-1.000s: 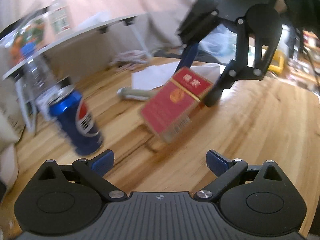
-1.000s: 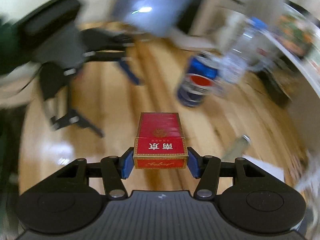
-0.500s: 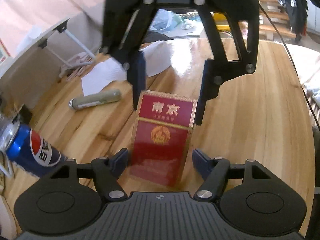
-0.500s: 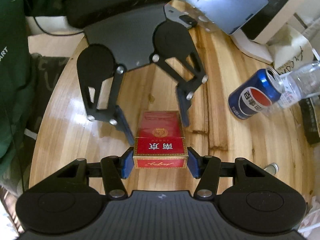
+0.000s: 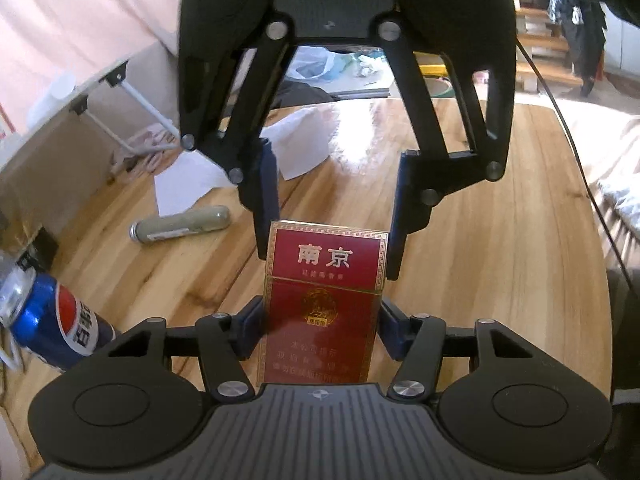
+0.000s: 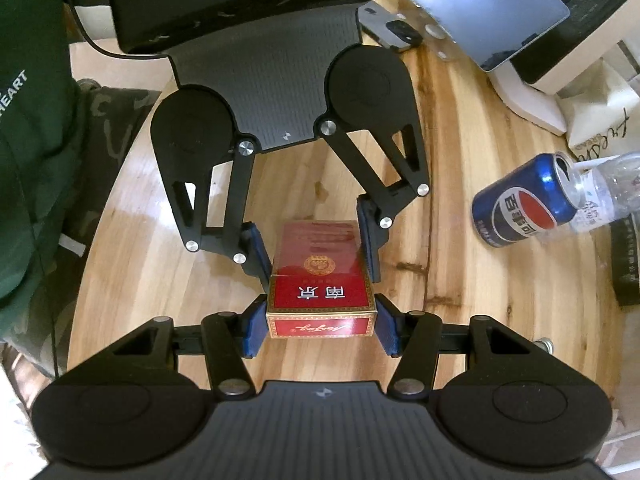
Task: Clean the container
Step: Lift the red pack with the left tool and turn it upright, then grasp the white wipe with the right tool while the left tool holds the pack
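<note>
A red cigarette box [image 5: 324, 300] with gold Chinese characters is held above the wooden table between the two grippers, which face each other. My right gripper [image 6: 320, 330] is shut on the box's lid end [image 6: 320, 304]. My left gripper [image 5: 318, 334] brackets the box's bottom end; its blue pads [image 5: 250, 330] stand close beside the box sides, with a narrow gap showing on the right side. In the right wrist view the left gripper's fingers [image 6: 256, 248] flank the far end of the box.
A blue Pepsi can [image 5: 60, 330] stands at the table's left, beside a clear plastic bottle [image 6: 600, 196]. A grey-green tube [image 5: 182, 224] and white paper [image 5: 224, 168] lie farther back. A tablet [image 6: 484, 8] sits near the table's edge.
The right gripper has brought the box to the left gripper. The left gripper has moved in around the box's bottom end and narrowed its jaws.
</note>
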